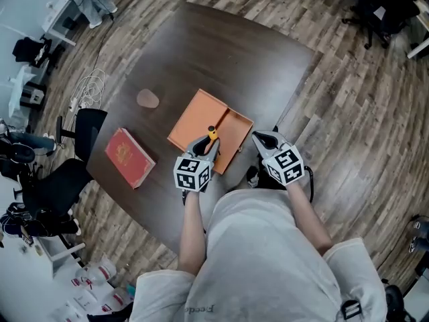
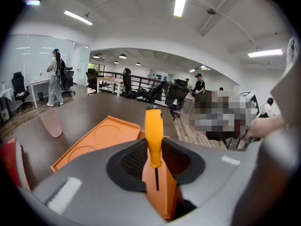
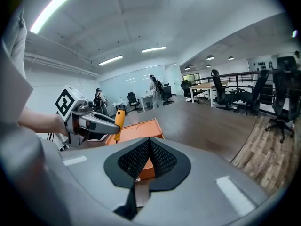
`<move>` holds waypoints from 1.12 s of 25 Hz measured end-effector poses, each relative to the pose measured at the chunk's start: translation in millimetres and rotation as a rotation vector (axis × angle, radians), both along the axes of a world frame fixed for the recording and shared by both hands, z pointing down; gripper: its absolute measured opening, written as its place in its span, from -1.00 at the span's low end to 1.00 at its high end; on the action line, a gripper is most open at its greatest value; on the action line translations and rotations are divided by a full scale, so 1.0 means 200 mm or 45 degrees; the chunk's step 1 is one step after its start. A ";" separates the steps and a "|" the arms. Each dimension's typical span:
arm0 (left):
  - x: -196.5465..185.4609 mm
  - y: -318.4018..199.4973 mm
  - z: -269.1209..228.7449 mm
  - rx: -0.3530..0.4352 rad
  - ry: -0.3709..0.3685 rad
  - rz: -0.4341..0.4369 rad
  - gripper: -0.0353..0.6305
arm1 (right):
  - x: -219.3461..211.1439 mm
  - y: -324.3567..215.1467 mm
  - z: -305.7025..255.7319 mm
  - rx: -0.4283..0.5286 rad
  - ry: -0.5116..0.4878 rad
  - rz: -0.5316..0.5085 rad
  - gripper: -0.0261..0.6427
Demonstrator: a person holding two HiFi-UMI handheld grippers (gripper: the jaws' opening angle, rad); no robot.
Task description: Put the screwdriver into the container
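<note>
A screwdriver (image 1: 212,135) with a yellow handle stands upright between the jaws of my left gripper (image 1: 208,143), which is shut on it. In the left gripper view the screwdriver (image 2: 154,135) has its handle up and its thin shaft pointing down, over the near edge of the orange container (image 2: 101,135). The container (image 1: 198,123) is a shallow orange tray on the dark table. My right gripper (image 1: 261,138) hovers just right of the tray's near corner with its pads together and nothing in them. The right gripper view shows the right gripper (image 3: 149,142), the left gripper (image 3: 113,125), the screwdriver (image 3: 119,119) and the container (image 3: 141,126).
A red book (image 1: 129,156) lies on the table (image 1: 234,59) left of the tray. A small pinkish-brown object (image 1: 147,98) sits farther back on the left. Black office chairs (image 1: 70,176) stand by the table's left edge. The table's near edge runs under my hands.
</note>
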State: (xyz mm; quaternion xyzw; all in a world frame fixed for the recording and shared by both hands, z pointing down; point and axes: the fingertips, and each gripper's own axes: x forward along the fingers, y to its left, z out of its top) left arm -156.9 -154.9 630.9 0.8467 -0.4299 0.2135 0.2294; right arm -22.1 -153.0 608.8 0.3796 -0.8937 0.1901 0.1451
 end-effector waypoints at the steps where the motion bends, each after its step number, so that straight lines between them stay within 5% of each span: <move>1: 0.00 0.00 0.02 -0.012 -0.009 0.005 -0.43 | -0.01 -0.01 0.01 -0.007 0.001 -0.006 -0.92; 13: 0.00 0.01 0.26 -0.128 -0.135 0.082 -0.43 | 0.07 0.02 0.21 -0.113 0.061 -0.002 -0.92; 21: 0.05 0.04 0.42 -0.174 -0.370 0.236 -0.43 | 0.16 -0.01 0.25 -0.146 0.046 0.080 -0.92; 28: 0.07 0.01 0.50 -0.216 -0.383 0.230 -0.43 | 0.15 -0.02 0.27 -0.165 0.028 0.065 -0.92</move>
